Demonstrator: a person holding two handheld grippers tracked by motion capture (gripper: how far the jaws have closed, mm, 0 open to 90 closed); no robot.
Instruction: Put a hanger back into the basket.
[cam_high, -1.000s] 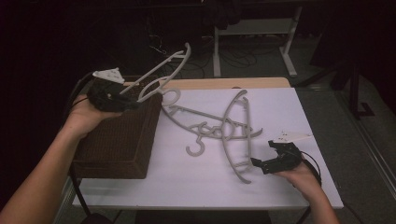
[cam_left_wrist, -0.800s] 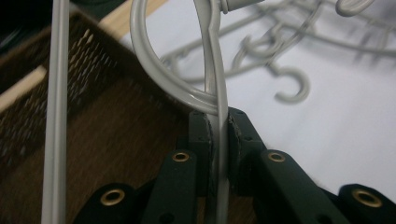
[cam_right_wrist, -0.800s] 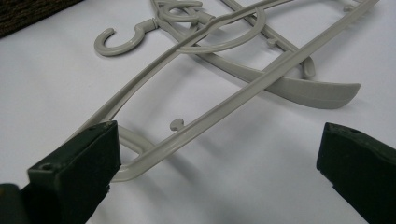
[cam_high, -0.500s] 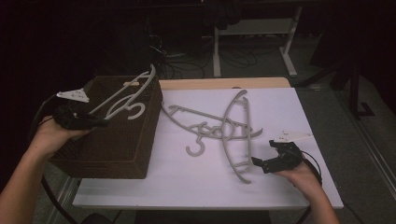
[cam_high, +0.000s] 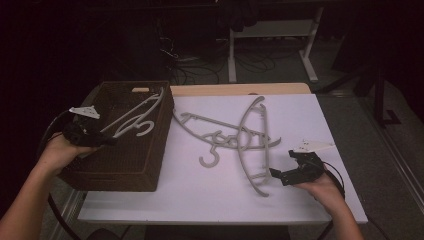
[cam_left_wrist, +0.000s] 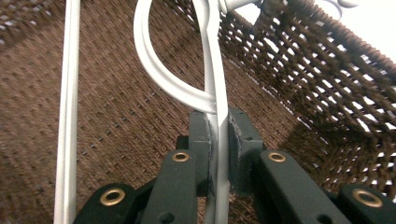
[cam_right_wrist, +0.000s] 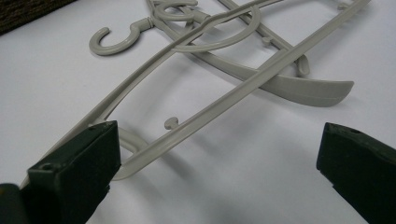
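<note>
Jaws of my left hand-held gripper (cam_high: 107, 141) are clamped on a pale hanger (cam_high: 134, 118), which slants away from the pads over the inside of the brown basket (cam_high: 125, 172); in the left gripper view its thin bar (cam_left_wrist: 217, 116) runs straight up from between them. My right hand-held gripper (cam_high: 276, 175) rests on the white worktop (cam_high: 200, 195) with jaws wide apart. Just ahead of it lie two crossed grey hangers (cam_high: 245, 137), the nearer end beside one jaw.

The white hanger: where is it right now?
In the high view the white hanger is at the left, inside the brown basket, clamped at its near end by the left gripper; two grey hangers lie on the table beside it.
</note>
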